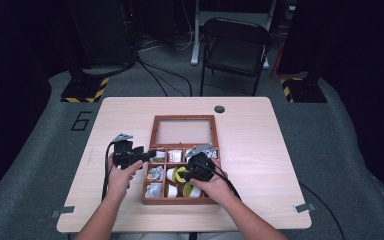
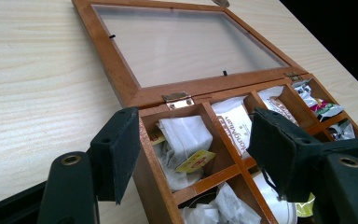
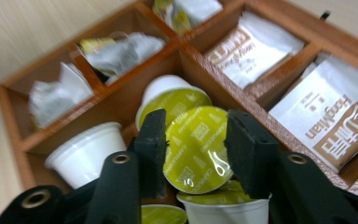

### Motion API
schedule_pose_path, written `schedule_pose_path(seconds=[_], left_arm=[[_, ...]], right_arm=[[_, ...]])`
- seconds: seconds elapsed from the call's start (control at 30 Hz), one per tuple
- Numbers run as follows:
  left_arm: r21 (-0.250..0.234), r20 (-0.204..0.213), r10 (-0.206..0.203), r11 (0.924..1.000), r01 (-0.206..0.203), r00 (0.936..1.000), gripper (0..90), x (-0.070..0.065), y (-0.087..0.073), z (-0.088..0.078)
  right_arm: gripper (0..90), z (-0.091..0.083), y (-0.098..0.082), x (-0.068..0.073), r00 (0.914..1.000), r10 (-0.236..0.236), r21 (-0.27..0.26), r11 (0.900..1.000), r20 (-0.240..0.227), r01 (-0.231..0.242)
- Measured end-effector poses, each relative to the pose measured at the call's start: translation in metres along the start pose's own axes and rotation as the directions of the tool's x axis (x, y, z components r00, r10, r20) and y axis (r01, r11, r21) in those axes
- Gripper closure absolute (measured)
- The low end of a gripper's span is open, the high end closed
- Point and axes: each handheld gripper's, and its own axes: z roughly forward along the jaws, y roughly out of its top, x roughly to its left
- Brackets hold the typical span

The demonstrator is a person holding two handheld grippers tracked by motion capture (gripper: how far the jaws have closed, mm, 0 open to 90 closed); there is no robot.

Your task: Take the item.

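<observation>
A wooden box [image 1: 180, 201] with several compartments lies on the table, its glass-paned lid [image 1: 184, 131] folded flat behind it. My right gripper [image 1: 184, 175] hovers over the box's front compartments. In the right gripper view this gripper [image 3: 196, 116] is shut on a white coffee pod with a green foil lid [image 3: 196, 151], one pad on each side, just above other pods. My left gripper [image 1: 149, 154] sits at the box's left wall. In the left gripper view its jaws [image 2: 193, 114] straddle the near corner of the box [image 2: 151, 179], the left pad against the outer wall.
Tea bags [image 2: 184, 137], printed sachets [image 3: 251, 51] and more white pods [image 3: 86, 147] crowd the other compartments. Bare tabletop [image 1: 250, 150] stretches right of the box. A cable hole [image 1: 219, 109] sits near the far edge and a black folding chair [image 1: 234, 47] beyond it.
</observation>
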Motion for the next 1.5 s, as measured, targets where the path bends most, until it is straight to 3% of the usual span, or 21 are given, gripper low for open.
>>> schedule_pose_path(seconds=[0.1,0.27,0.37,0.43,0.5,1.0,1.23,1.37,1.5], left_arm=[[-0.006,0.0,-0.002,1.0,0.002,1.0,33.5,0.001,0.0,-0.001],[-0.009,-0.003,-0.011,0.9999,0.011,0.9999,33.5,0.002,0.0,-0.001],[-0.01,-0.004,-0.012,0.9999,0.012,0.9999,33.5,0.002,0.0,-0.001],[-0.011,-0.004,-0.011,0.9999,0.011,0.9999,33.5,0.002,0.0,-0.001],[-0.01,-0.004,-0.013,0.9999,0.013,0.9999,33.5,0.001,0.0,-0.001],[-0.01,-0.002,-0.02,0.9998,0.02,0.9998,33.5,0.003,-0.001,0.0],[-0.011,-0.003,-0.023,0.9997,0.023,0.9997,33.5,0.004,-0.001,-0.001],[-0.011,-0.002,-0.026,0.9996,0.026,0.9997,33.5,0.005,-0.001,0.0],[-0.014,-0.004,-0.027,0.9995,0.027,0.9996,33.5,0.005,-0.002,-0.001]], right_arm=[[51.3,0.006,-0.001,-0.002,0.9999,0.0,0.021,1.0,0.012,-0.001],[47.0,0.001,0.0,-0.001,0.9998,0.005,-0.002,1.0,0.02,-0.005],[39.8,-0.003,-0.001,-0.001,0.9994,0.008,-0.011,1.0,0.035,-0.007],[33.4,-0.002,-0.002,0.0,0.9996,0.017,0.011,1.0,0.022,-0.017],[32.7,0.001,-0.004,0.002,0.9998,0.013,0.04,0.999,0.017,-0.014],[30.6,0.015,-0.004,0.005,0.9988,-0.018,0.073,0.997,0.046,0.015],[36.7,0.019,-0.004,0.007,0.9977,-0.035,0.084,0.996,0.059,0.03],[37.3,0.018,-0.004,0.008,0.9965,-0.037,0.075,0.997,0.075,0.031],[37.4,0.01,-0.001,0.008,0.998,-0.028,0.043,0.999,0.058,0.025]])
